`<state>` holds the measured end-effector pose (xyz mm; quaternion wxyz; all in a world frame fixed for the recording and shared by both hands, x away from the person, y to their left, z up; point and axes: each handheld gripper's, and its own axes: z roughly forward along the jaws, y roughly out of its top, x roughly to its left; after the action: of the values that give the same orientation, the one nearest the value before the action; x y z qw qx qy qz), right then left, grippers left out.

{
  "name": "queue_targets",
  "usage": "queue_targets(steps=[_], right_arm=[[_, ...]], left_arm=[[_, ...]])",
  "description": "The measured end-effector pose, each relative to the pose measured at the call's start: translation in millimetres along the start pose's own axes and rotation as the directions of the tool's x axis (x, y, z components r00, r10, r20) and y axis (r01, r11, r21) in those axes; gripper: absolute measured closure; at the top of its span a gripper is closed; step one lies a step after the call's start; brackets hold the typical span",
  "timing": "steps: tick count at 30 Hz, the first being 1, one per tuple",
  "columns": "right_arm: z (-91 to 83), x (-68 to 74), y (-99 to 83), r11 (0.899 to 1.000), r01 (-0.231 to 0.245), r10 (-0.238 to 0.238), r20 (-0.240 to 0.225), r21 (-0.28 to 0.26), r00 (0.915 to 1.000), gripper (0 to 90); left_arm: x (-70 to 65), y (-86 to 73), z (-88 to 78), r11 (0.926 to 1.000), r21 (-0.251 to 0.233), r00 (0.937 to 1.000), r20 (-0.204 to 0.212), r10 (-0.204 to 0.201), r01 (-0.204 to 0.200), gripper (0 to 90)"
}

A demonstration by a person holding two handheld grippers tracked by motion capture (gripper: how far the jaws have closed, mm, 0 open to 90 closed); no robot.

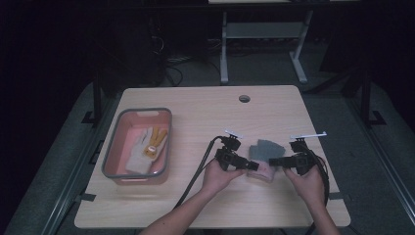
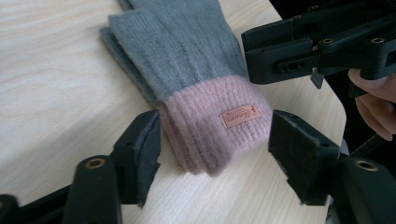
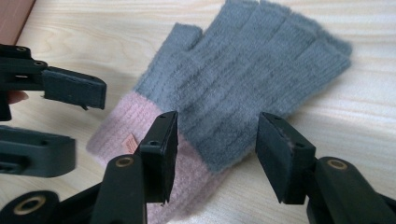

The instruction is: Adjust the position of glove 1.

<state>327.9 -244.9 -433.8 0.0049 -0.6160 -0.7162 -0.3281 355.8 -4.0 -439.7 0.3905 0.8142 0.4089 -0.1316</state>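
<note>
A pair of grey fingerless gloves [image 1: 266,148] with pink cuffs [image 2: 219,130] lies stacked on the wooden table [image 1: 195,112], right of centre. My left gripper [image 1: 252,165] comes in from the left; in its own view the left gripper [image 2: 215,144] is open, with the pink cuff between its pads and a small orange label [image 2: 240,115] facing up. My right gripper [image 1: 274,160] comes in from the right. It stands open, and the right gripper [image 3: 217,144] hovers where grey knit [image 3: 243,79] meets pink. Each gripper also appears in the other's view: the right gripper [image 2: 289,51] and the left gripper [image 3: 86,123].
A pink bin with a grey rim [image 1: 110,147] stands at the table's left and holds a white glove [image 1: 137,156] and a yellow one [image 1: 155,142]. A round cable hole [image 1: 244,98] sits near the far edge. The right table edge is close to my right hand.
</note>
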Motion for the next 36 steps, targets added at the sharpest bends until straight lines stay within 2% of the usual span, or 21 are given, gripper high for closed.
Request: queue_targets(steps=[3,4,10,15,17,21,24,30,33,36], right_arm=[[0.8,-2.6,-1.9,1.0,-0.008,0.008,-0.012,-0.005,0.9999,48.2],[1.0,-3.3,-2.6,1.0,-0.016,0.016,-0.017,-0.006,0.9997,48.1],[3.1,-9.1,-7.5,0.999,-0.032,0.031,-0.042,-0.01,0.9986,46.8],[6.9,-13.7,-11.6,0.999,-0.051,0.05,-0.059,-0.006,0.997,45.5],[8.7,-15.1,-13.3,0.998,-0.061,0.06,-0.072,-0.008,0.9956,45.0],[11.3,-17.6,-16.5,0.997,-0.078,0.077,-0.09,-0.008,0.993,44.7],[13.7,-20.6,-19.3,0.994,-0.11,0.109,-0.116,-0.001,0.9872,45.2],[15.3,-22.5,-23.0,0.991,-0.136,0.132,-0.148,-0.019,0.9801,50.1],[18.2,-23.5,-25.0,0.986,-0.164,0.157,-0.186,-0.025,0.9699,55.1],[20.6,-25.7,-26.7,0.982,-0.189,0.179,-0.22,-0.028,0.959,58.5]], left_arm=[[0.1,-0.1,5.7,0.9999,0.009,1.0,0.001,0.007,-0.007,39.3],[-1.0,-0.4,8.1,1.0,0.007,1.0,0.002,-0.006,0.006,39.4],[0.2,-1.9,17.7,0.9995,0.032,0.9999,-0.012,-0.008,0.008,42.8],[0.0,-2.2,20.6,0.999,0.046,0.9998,-0.022,0.001,0.0,44.0],[-0.1,-2.6,21.9,0.9989,0.045,0.9996,-0.026,-0.011,0.012,44.3],[-0.5,-2.9,22.8,0.9988,0.049,0.9993,-0.038,0.0,0.002,44.0],[0.5,-3.3,23.6,0.9986,0.052,0.9988,-0.048,-0.002,0.004,41.4],[3.3,-3.8,25.7,0.9979,0.056,0.9991,-0.03,-0.031,0.033,41.6],[4.5,-3.4,25.4,0.9978,0.059,0.9992,-0.024,-0.03,0.032,42.7],[6.6,-3.1,26.1,0.997,0.06,0.9988,-0.01,-0.047,0.048,46.2]])
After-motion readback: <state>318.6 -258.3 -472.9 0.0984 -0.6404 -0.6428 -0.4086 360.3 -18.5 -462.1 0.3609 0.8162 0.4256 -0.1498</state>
